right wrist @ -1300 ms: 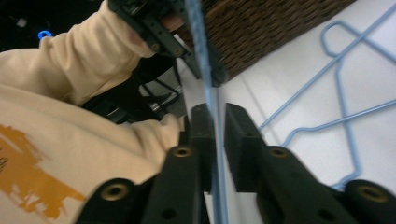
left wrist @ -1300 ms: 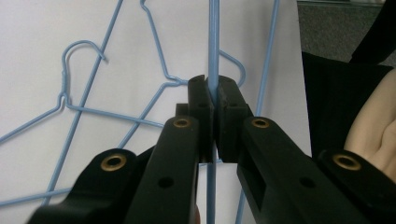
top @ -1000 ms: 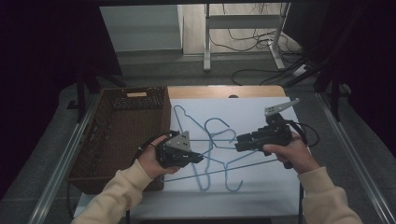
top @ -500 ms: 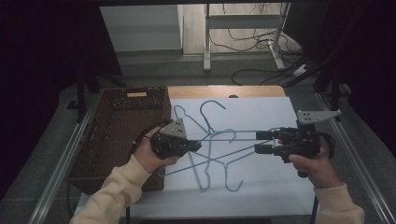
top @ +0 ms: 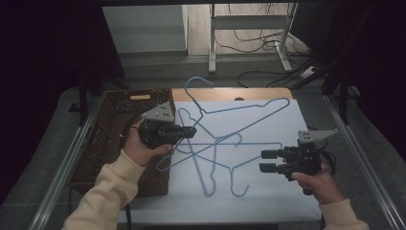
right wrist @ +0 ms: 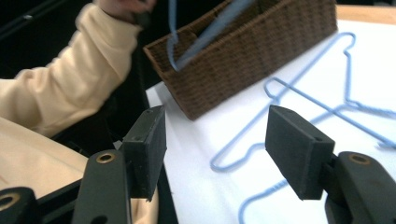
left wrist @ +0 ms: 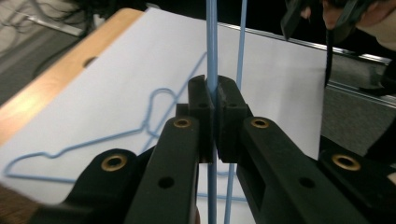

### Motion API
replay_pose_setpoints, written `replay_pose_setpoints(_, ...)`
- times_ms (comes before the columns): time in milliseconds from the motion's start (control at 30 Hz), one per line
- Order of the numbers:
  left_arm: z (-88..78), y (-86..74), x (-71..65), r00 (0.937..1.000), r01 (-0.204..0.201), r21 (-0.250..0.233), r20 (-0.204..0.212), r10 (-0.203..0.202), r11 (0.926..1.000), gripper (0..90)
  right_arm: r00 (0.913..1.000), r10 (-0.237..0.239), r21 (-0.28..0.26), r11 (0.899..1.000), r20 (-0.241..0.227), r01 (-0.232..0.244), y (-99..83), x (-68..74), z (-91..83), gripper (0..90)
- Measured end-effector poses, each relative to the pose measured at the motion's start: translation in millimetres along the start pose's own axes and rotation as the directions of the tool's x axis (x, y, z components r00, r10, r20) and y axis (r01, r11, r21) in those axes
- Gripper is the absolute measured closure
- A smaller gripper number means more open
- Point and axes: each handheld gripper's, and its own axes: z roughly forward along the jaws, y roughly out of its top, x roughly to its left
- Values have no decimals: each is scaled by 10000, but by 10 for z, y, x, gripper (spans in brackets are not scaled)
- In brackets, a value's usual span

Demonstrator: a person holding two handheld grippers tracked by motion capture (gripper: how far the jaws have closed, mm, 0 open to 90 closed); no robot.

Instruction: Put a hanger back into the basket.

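My left gripper (top: pixel 189 130) is shut on a blue wire hanger (top: pixel 249 106) and holds it up off the table beside the basket, hook pointing to the far side. In the left gripper view the wire (left wrist: pixel 212 56) runs straight up between the shut pads (left wrist: pixel 201 100). Other blue hangers (top: pixel 225 142) lie tangled on the white sheet (top: pixel 268 201), partly under the lifted one. At the right of the sheet, clear of the hangers, my right gripper (top: pixel 265 161) stands open. Its jaws have just been opening, and in the right gripper view nothing is between its pads (right wrist: pixel 299 149).
A brown wicker basket (top: pixel 103 153) stands at the left edge of the sheet, close to my left hand. The wooden table edge (top: pixel 258 92) runs along the far side, with metal rails at both sides. Cables and a stand are on the floor beyond.
My left gripper has risen and lifted the hanger with it, so its hook now reaches past the far table edge. My right gripper has pulled back to the right and lower, with its jaws wider apart.
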Motion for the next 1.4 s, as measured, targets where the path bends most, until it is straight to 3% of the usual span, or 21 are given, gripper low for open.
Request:
replay_pose_setpoints(133,-158,-10,60,9994,121,-170,-330,-126,9998,868,9994,301,127,9995,186,-303,-67,-90,20,382)
replay_pose_setpoints(333,-388,-137,169,9953,545,-472,-778,-581,9974,869,9986,384,388,9985,377,-398,-117,-164,62,384)
replay_pose_setpoints(533,-646,-354,320,9828,1074,-668,-1434,-1160,9920,869,9978,398,658,9969,529,-432,-137,-202,127,384)
replay_pose_setpoints(633,-781,-494,418,9717,1435,-804,-1773,-1558,9864,869,9968,531,708,9958,598,-572,-149,-220,147,383)
replay_pose_setpoints(867,-1044,-813,593,9370,2201,-1132,-2517,-2422,9689,869,9962,513,801,9952,702,-569,-151,-244,175,379)
replay_pose_setpoints(1267,-1150,-1248,809,8785,3156,-1434,-3296,-3460,9380,869,9953,546,981,9932,805,-624,-158,-269,231,365)
replay_pose_setpoints(1400,-1171,-1345,849,8647,3300,-1359,-3534,-3569,9341,869,9948,551,995,9930,853,-636,-161,-271,230,365)
